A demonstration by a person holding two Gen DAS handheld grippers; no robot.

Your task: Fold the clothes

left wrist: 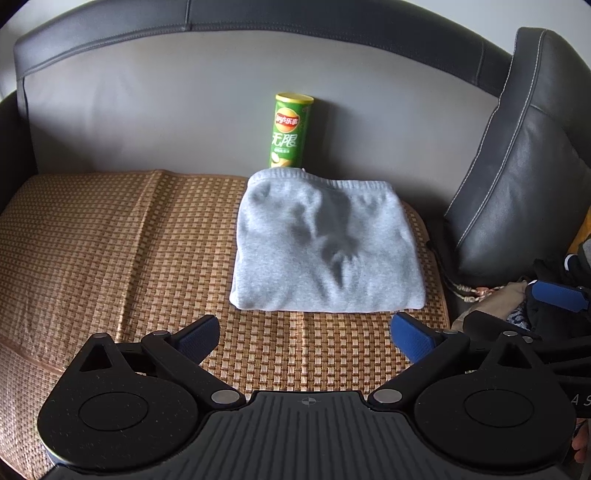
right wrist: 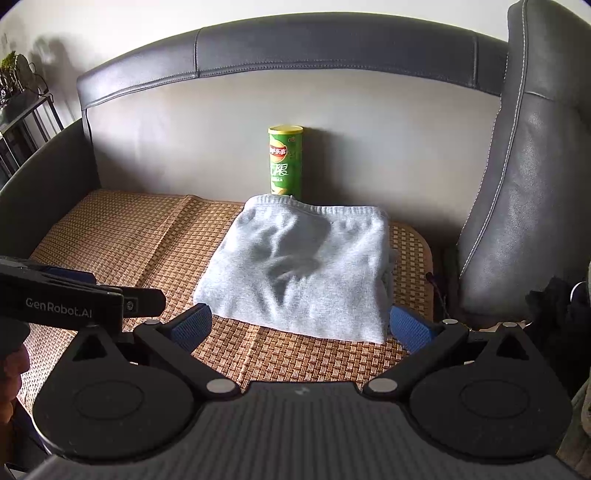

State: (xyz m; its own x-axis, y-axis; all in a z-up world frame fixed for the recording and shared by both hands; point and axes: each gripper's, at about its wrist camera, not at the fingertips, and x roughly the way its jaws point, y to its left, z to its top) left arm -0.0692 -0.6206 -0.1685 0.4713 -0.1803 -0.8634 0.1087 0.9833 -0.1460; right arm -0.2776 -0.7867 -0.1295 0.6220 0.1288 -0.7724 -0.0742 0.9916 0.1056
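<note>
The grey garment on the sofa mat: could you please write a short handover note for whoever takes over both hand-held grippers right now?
Left hand-held gripper: open, empty, hovering just short of the garment's near edge.
Right hand-held gripper: open, empty, at the near edge, its fingers either side of it.
Grey garment: lies on the woven mat as a compact rectangle, ribbed band at the back, in front of the upright green chip can.
Done: it looks folded.
Left: possibly the pile of clothes at the right; contents unclear.

Soft matt grey fleece garment on a rough woven mat; glossy leather sofa back.
</note>
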